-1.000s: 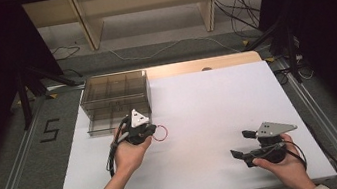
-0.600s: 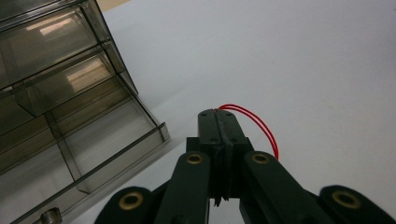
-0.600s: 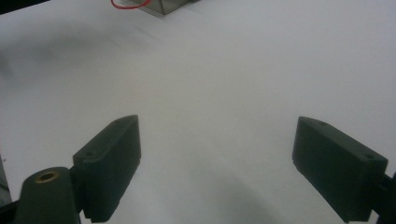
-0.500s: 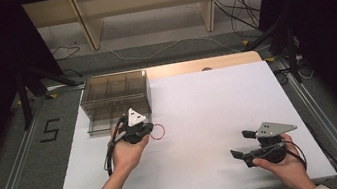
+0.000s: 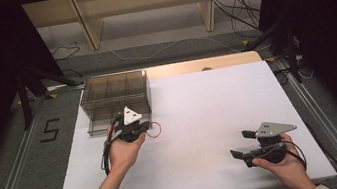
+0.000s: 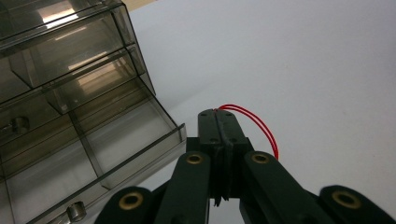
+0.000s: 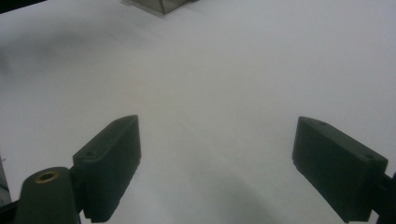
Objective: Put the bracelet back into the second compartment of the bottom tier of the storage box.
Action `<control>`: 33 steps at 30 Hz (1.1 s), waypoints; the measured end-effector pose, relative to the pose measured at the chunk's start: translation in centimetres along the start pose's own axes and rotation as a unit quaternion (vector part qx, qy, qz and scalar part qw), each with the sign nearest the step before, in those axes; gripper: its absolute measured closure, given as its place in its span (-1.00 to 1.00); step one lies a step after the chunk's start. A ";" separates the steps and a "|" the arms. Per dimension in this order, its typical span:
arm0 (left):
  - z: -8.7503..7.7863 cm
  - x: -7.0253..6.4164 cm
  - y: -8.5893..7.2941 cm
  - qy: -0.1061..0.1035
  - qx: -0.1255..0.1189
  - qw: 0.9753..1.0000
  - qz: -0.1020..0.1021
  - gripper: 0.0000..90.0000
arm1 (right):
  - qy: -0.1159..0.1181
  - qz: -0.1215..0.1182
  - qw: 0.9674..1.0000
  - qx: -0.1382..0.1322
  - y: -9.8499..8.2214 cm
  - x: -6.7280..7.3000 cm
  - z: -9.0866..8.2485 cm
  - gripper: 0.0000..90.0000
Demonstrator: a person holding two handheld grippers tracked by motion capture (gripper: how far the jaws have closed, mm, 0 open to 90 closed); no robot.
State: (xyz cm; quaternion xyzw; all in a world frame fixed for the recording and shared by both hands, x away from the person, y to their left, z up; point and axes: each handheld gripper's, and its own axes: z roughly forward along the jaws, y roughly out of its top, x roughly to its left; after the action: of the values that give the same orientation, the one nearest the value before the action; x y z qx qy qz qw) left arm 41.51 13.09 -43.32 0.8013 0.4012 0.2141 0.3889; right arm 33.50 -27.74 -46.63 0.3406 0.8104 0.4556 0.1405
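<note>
The red wire loop (image 6: 254, 122) is pinched in your left gripper (image 5: 136, 127), whose jaws are pressed fully together on it, just off the near right corner of the clear compartment box (image 5: 115, 98). Take that box as your landmark: it is the largest thing on the white table (image 5: 197, 100), smoky plastic, split by dividers into several cells, and in the left gripper view two small metal cylinders (image 6: 75, 211) lie in the cells closest to you. Your right gripper (image 5: 246, 144) sits well away from the box, toward the table's near right corner, jaws spread wide and holding nothing.

The loop looks thin, light and springy, so expect it to flex and twist rather than hold its shape; it will likely slip if your grip loosens. You have it near one end, with the doubled strand arcing free to the side of the jaws.

The only writing is a "5" (image 5: 49, 130) marked on the floor left of the box.
</note>
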 end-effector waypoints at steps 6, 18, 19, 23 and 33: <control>-0.2 0.4 0.0 0.005 -0.002 1.000 -0.004 0.99 | 0.001 -0.003 1.000 0.000 0.0 0.0 0.0 -0.64; -0.4 1.0 0.1 0.013 -0.004 1.000 -0.009 0.99 | 0.001 -0.003 1.000 0.000 0.0 0.0 0.0 -0.64; -0.4 1.0 0.1 0.014 -0.004 1.000 -0.010 0.99 | 0.001 -0.003 1.000 0.000 0.0 0.0 0.0 -0.64; -0.5 1.2 0.1 0.016 -0.006 1.000 -0.013 0.99 | 0.001 -0.003 1.000 0.000 0.0 0.0 0.0 -0.64; -0.6 1.9 0.0 0.025 -0.009 1.000 -0.017 0.99 | 0.002 -0.001 1.000 0.000 0.0 0.0 0.1 -0.64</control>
State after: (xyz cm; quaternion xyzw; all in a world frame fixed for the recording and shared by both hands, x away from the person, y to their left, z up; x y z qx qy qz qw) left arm 42.21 14.87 -42.85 0.7852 0.4219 0.2313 0.3898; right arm 33.52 -27.68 -46.68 0.3384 0.8113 0.4559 0.1393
